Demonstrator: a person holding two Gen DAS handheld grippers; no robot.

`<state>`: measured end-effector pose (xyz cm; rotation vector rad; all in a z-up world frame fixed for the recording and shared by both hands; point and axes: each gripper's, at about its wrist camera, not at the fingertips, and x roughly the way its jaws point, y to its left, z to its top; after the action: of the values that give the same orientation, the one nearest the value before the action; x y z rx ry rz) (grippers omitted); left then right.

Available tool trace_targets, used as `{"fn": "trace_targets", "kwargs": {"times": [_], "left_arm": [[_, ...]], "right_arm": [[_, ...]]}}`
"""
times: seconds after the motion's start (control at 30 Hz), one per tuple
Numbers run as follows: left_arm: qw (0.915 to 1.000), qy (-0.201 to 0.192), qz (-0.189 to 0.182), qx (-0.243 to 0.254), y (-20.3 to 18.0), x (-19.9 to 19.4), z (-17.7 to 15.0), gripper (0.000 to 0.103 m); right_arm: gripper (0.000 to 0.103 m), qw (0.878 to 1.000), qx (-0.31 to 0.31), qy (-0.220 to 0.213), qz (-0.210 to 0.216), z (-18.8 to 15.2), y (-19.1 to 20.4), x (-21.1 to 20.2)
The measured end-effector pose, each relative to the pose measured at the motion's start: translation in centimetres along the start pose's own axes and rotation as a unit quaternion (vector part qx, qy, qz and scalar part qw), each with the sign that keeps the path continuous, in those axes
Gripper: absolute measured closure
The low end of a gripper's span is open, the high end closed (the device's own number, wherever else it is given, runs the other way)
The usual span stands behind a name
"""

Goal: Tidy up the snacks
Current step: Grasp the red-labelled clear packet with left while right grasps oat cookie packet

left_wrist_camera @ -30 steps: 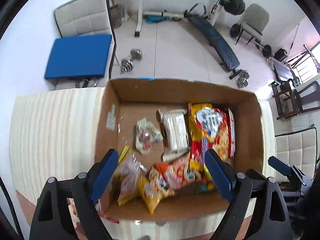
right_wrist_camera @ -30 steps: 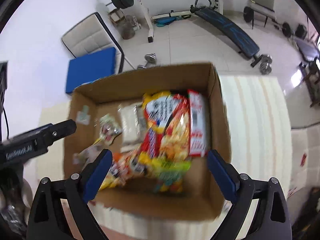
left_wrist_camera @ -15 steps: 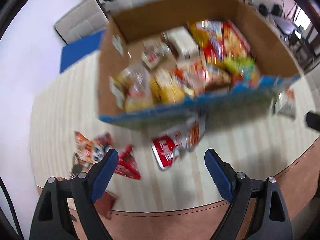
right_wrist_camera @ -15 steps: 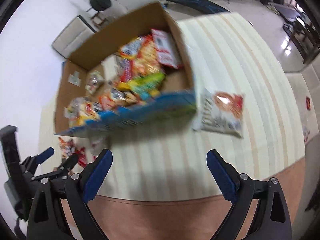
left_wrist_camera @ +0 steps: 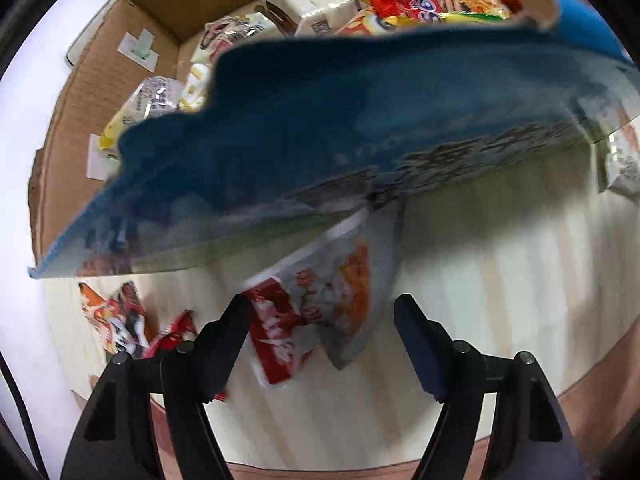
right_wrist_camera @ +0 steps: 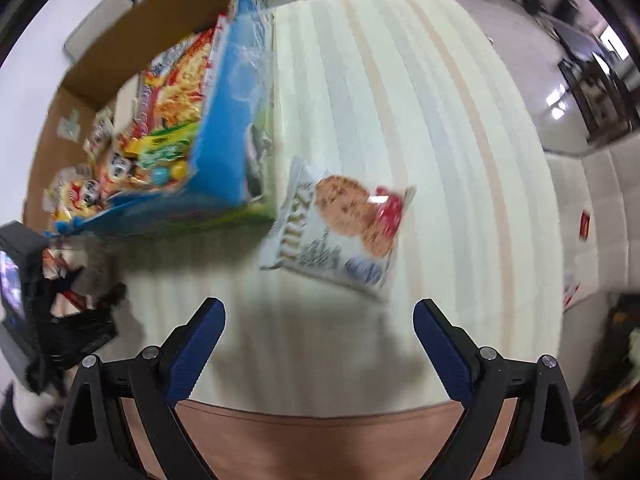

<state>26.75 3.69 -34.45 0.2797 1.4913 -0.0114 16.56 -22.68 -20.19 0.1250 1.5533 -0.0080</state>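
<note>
Left wrist view: your left gripper (left_wrist_camera: 320, 332) has just been closing, jaws half-open, straddling the red-and-white snack packet (left_wrist_camera: 316, 316) by the tabletop's near edge, against the box (left_wrist_camera: 320, 128). Centre, then pinch. Your right gripper (right_wrist_camera: 318, 336) gapes empty near the cookie bag (right_wrist_camera: 340, 232).

Pale striped table (right_wrist_camera: 400, 120); white wall (right_wrist_camera: 24, 60), blurred dark furniture (right_wrist_camera: 592, 92) behind
</note>
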Motion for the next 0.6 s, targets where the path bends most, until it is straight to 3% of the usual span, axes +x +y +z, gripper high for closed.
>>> {"fn": "trace_targets", "kwargs": {"times": [0.2, 0.3, 0.33, 0.6], "left_arm": [[0.9987, 0.026, -0.038, -0.024, -0.9, 0.3, -0.6, 0.031], [0.9975, 0.028, -0.06, -0.025, -2.2, 0.5, -1.3, 0.031], [0.9967, 0.03, -0.072, -0.023, -3.0, 0.2, -1.6, 0.031], [0.9942, 0.036, -0.101, 0.008, -7.2, -1.0, -4.4, 0.031]], "right_arm": [[0.009, 0.998, 0.054, 0.007, 0.032, 4.4, -3.9, 2.0], [0.026, 0.995, 0.078, 0.026, 0.059, 5.7, -5.3, 3.9], [0.037, 0.994, 0.076, 0.033, 0.064, 5.8, -5.4, 4.3], [0.041, 0.992, 0.021, 0.087, 0.084, 2.0, -3.9, 6.0]]}}
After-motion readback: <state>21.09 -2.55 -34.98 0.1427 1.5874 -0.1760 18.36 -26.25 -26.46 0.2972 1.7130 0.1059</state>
